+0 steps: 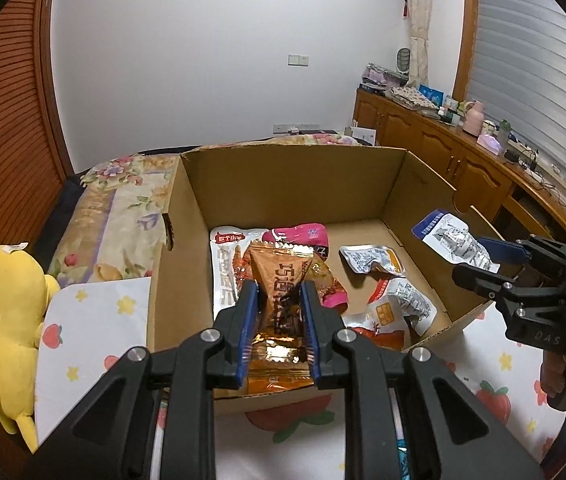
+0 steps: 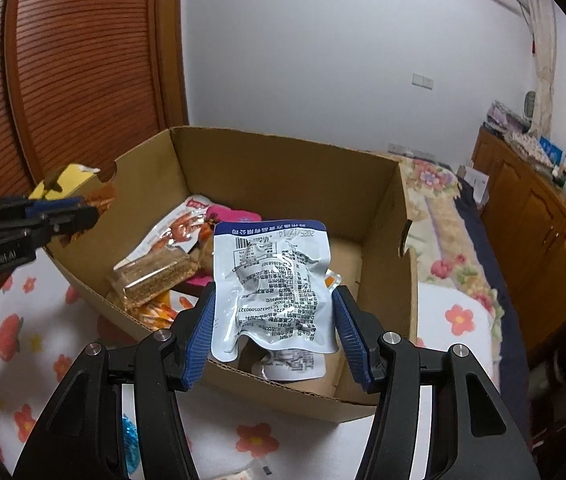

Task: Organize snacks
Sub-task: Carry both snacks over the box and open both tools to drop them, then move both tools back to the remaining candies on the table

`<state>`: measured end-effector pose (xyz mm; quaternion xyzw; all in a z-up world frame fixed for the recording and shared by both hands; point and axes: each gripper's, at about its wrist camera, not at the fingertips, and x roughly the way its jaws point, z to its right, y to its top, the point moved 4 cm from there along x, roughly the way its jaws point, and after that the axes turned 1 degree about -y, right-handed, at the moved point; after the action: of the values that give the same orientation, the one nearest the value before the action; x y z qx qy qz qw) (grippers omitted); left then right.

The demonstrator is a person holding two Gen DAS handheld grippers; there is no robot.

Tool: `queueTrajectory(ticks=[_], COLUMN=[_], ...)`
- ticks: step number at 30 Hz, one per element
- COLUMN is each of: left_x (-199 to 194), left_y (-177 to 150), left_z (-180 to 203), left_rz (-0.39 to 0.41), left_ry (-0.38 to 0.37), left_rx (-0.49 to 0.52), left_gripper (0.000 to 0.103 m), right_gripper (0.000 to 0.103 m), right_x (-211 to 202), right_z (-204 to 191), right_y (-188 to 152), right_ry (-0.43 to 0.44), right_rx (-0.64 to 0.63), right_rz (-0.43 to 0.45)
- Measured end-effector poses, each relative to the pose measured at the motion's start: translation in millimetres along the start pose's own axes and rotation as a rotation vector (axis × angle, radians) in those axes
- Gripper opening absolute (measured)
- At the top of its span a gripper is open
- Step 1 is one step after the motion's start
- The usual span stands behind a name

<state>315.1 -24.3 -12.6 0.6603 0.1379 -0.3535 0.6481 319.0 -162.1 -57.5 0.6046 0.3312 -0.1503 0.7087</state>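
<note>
Left wrist view: your left gripper [image 1: 279, 296] clamps the orange packet [image 1: 281, 280], your right gripper [image 2: 275, 312] the silver pouch [image 2: 271, 284], both hanging over the box [image 1: 283, 176], the left's farther in.

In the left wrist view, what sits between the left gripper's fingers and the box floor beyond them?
The orange snack packet, clamped between the left gripper fingers, overhangs the cardboard box; below it lie loose snack packets, seen in the left wrist view.
</note>
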Motion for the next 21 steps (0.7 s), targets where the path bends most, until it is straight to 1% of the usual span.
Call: queueTrajectory(ticks=[3, 5, 7, 9, 10, 14, 15, 16, 17, 18, 19, 21], left_x=[1, 1, 0, -1, -1, -7, -9, -12, -15, -18, -21, -28], left_y=[0, 0, 0, -1, -1, -4, -5, -7, -9, -11, -12, -18], left_z=[0, -1, -1, 0, 0, 4, 5, 7, 9, 11, 13, 17], left_rz=[-0.005, -0.002, 0.008, 0.015, 0.016, 0.026, 0.030, 0.037, 0.047, 0.058, 0.071, 0.089], left_ry=[0.000, 0.000, -0.005, -0.004, -0.004, -0.001, 0.000, -0.002, -0.005, -0.008, -0.011, -0.014], left_rx=[-0.002, -0.004, 0.000, 0.001, 0.000, 0.005, 0.010, 0.017, 0.024, 0.029, 0.033, 0.044], left_gripper=[0.021, 0.026, 0.040, 0.046, 0.048, 0.051, 0.054, 0.061, 0.065, 0.076, 0.082, 0.082], right_gripper=[0.058, 0.058, 0.058, 0.058, 0.059, 0.059, 0.059, 0.059, 0.059, 0.059, 0.059, 0.059], right_x=[2, 2, 1, 0, -1, -9, -14, -18, -25, -31, -36, -46], right_z=[3, 3, 2, 2, 0, -5, -6, -7, -9, -11, -13, -16], right_y=[1, 1, 1, 0, 0, -1, -1, -2, -4, -7, -9, -16], right_ry=[0.009, 0.010, 0.009, 0.016, 0.025, 0.041, 0.047, 0.053, 0.064, 0.075, 0.078, 0.073], right_rx=[0.015, 0.021, 0.027, 0.033, 0.038, 0.040, 0.042, 0.044, 0.046, 0.044, 0.038, 0.028], right_rz=[-0.009, -0.012, -0.007, 0.001, 0.004, 0.025, 0.039, 0.046, 0.058, 0.067, 0.074, 0.089])
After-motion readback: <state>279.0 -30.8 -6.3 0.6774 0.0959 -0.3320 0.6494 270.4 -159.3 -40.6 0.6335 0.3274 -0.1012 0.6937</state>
